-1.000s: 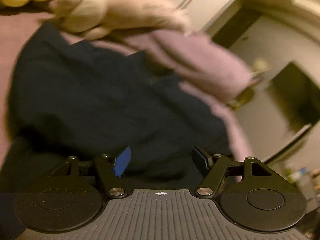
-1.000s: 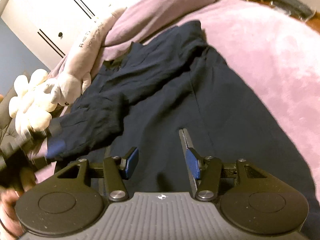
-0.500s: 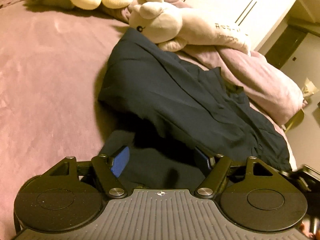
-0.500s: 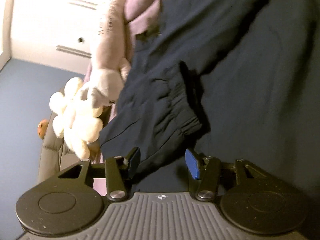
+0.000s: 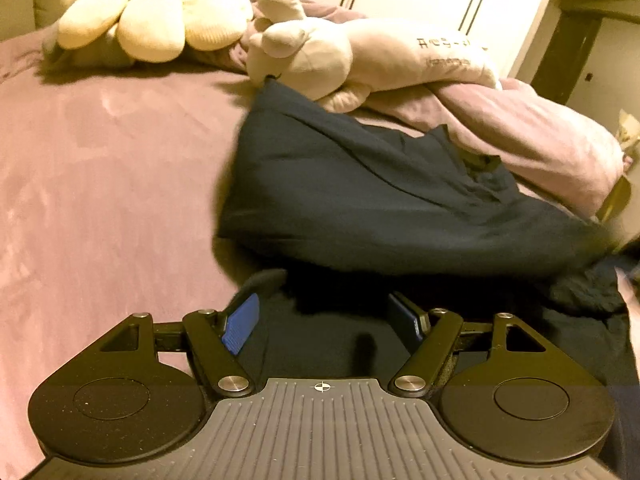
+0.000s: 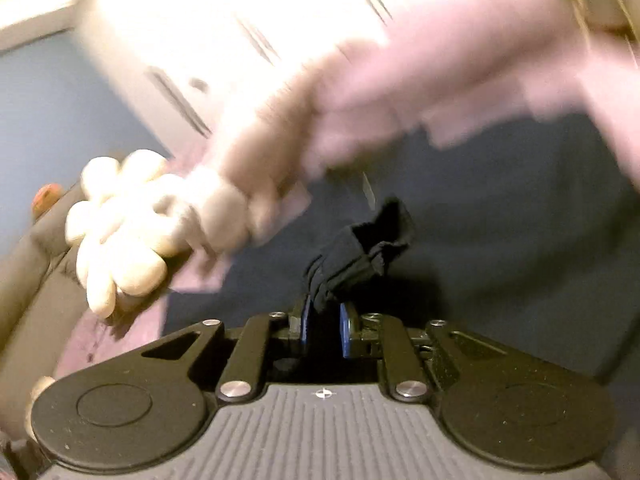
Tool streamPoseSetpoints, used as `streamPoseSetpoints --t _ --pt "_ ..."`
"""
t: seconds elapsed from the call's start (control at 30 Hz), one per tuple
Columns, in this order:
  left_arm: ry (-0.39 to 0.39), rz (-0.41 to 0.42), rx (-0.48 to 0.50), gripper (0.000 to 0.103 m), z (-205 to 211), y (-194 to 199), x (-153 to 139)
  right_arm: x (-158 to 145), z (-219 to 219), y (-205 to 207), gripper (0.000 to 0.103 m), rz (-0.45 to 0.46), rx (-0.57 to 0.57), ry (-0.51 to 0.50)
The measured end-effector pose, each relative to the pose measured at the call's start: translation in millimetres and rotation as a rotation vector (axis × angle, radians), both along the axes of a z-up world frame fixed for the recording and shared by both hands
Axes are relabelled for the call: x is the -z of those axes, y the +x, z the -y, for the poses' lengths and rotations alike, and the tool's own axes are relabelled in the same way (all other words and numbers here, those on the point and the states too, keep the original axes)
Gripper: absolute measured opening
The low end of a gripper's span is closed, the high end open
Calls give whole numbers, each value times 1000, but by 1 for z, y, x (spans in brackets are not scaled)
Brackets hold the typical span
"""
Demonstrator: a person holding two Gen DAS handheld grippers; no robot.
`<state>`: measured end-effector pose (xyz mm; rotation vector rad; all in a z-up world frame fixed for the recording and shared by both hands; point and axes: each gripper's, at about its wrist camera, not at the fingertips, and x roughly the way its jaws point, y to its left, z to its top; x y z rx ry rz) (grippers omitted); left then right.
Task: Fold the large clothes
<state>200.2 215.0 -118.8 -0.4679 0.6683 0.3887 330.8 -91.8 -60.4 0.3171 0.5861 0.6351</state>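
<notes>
Dim warm light, fisheye bending, right view motion-blurred

the only writing showed in the left wrist view, well ahead of the fingers and off to their right: two short lines of dark characters printed along the body of the long pale plush toy (image 5: 400, 56). the letters were too small and blurred to be read. the right wrist view was smeared, and no text could be made out there.
</notes>
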Motion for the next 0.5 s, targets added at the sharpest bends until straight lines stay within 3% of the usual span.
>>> streamPoseSetpoints --t 0.1,0.2,0.27,0.43,0.5 --pt "33 -37 -30 78 0 21 -5 -30 17 12 14 162 62 -68" --pt "67 -109 -81 78 -2 43 -1 -28 41 38 14 177 161 -136" --pt "50 -144 -105 77 -7 51 4 -13 58 56 14 127 217 -177" --pt "7 -153 -101 79 -14 52 12 43 98 88 15 -136 271 -162" --pt "26 -154 -95 81 -14 51 14 58 96 89 16 -164 265 -185"
